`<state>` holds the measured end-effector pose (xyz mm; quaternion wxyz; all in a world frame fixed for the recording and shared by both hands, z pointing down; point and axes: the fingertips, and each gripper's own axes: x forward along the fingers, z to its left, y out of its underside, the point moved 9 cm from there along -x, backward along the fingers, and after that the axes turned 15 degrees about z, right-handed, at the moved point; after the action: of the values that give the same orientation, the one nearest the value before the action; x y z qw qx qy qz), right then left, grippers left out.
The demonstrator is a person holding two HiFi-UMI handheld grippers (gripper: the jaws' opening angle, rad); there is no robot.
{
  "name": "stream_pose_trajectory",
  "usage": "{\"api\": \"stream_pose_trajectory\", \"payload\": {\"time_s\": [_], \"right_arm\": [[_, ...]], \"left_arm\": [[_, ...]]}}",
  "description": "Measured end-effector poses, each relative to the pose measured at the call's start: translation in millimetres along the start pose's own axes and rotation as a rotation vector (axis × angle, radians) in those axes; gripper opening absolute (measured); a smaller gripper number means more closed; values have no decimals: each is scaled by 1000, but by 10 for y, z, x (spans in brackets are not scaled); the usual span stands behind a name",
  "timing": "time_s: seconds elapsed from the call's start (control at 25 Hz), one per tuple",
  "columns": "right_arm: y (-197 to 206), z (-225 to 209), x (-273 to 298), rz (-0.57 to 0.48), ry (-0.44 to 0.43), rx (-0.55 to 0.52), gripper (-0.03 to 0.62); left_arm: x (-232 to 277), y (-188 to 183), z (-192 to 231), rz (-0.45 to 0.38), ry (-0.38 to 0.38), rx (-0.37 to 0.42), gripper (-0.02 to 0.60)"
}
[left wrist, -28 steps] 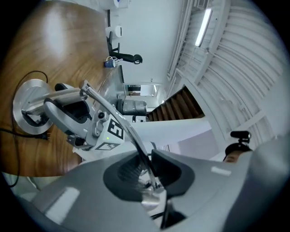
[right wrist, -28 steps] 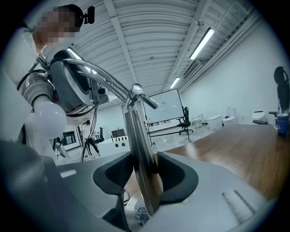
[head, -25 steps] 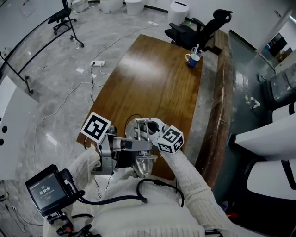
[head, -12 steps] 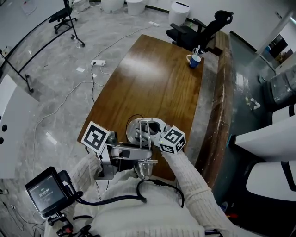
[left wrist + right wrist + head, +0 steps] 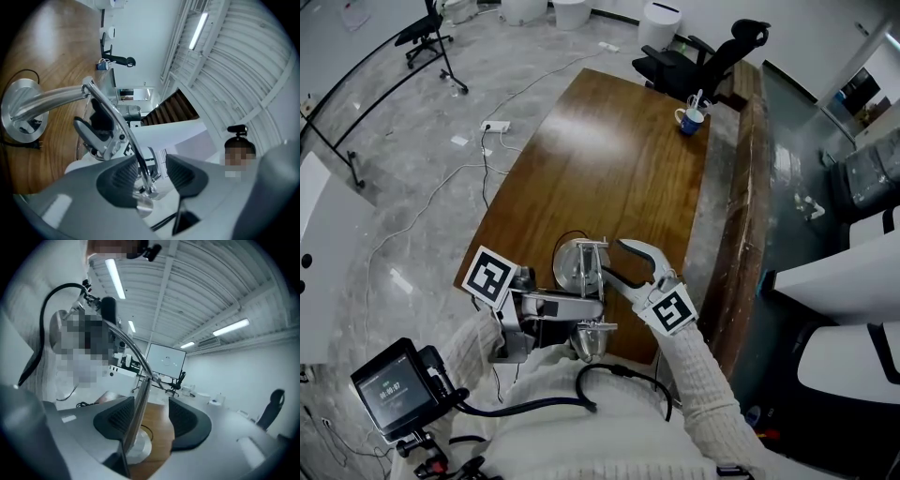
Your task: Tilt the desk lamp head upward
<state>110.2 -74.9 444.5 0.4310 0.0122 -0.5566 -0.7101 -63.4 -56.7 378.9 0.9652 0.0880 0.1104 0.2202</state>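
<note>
The silver desk lamp stands at the table's near edge, its round base (image 5: 577, 262) on the wood and its head (image 5: 593, 339) low, close to my body. My left gripper (image 5: 592, 311) reaches in from the left and stands open around the lamp's thin upper rod (image 5: 126, 136), which runs between the pads (image 5: 119, 176). My right gripper (image 5: 614, 258) is opening beside the base. The lamp's upright pole (image 5: 140, 413) stands between its jaws, close to the left pad, with a gap to the right pad. In the left gripper view, the base (image 5: 21, 110) and curved arm (image 5: 51, 98) show at left.
The long wooden table (image 5: 609, 159) stretches away from me. A blue-and-white mug (image 5: 691, 120) sits at its far end by a black office chair (image 5: 712, 56). A power strip (image 5: 495, 127) and cables lie on the floor to the left. A black cable (image 5: 619, 375) loops at my chest.
My right gripper has drawn back to the right and down, and its jaws have spread. The left gripper's jaws have parted around the rod, and its cube has shifted slightly left and down.
</note>
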Motion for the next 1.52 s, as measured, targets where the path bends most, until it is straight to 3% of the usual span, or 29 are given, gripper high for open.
{"api": "stream_pose_trajectory", "payload": {"time_s": [0.16, 0.28, 0.4, 0.52, 0.6, 0.84, 0.96, 1.08, 1.2, 1.28, 1.36, 1.44, 1.48, 1.52], "right_arm": [[-372, 196, -372, -92, 142, -272, 216], [-623, 342, -372, -139, 170, -478, 215], [-769, 355, -242, -162, 176, -586, 171], [-840, 340, -158, -182, 174, -655, 63], [-836, 350, -135, -181, 163, -694, 32], [-811, 334, -149, -159, 111, -710, 35], [-822, 295, -148, -151, 61, -679, 46], [-848, 213, -153, -153, -23, -561, 57], [-886, 110, -142, -148, -123, -431, 63], [-923, 45, -130, -142, -173, -363, 69], [-970, -30, -128, -133, -217, -287, 69], [-1023, -97, -126, -108, -266, -217, 69], [-1049, -119, -123, -94, -292, -189, 69], [-1074, -133, -118, -82, -315, -165, 72]], "left_arm": [[-7, 9, -2, -1, 9, -14, 176], [-21, 10, -6, -4, 19, -22, 175], [-36, -1, 11, -13, 41, -40, 173], [-52, 0, 67, -25, 70, -46, 176], [-61, 16, 107, -32, 76, -43, 178], [-162, 88, 151, -56, 93, -42, 198], [-411, 113, 104, -107, 37, 10, 184], [-709, 114, 86, -162, -97, 118, 173], [-926, 77, 240, -202, -294, 272, 173], [-924, 27, 344, -214, -520, 389, 173], [-878, -11, 472, -186, -842, 563, 173], [-789, -17, 625, -109, -1166, 790, 173], [-727, -11, 700, -64, -1279, 891, 173], [-660, -4, 766, -29, -1334, 960, 170]]}}
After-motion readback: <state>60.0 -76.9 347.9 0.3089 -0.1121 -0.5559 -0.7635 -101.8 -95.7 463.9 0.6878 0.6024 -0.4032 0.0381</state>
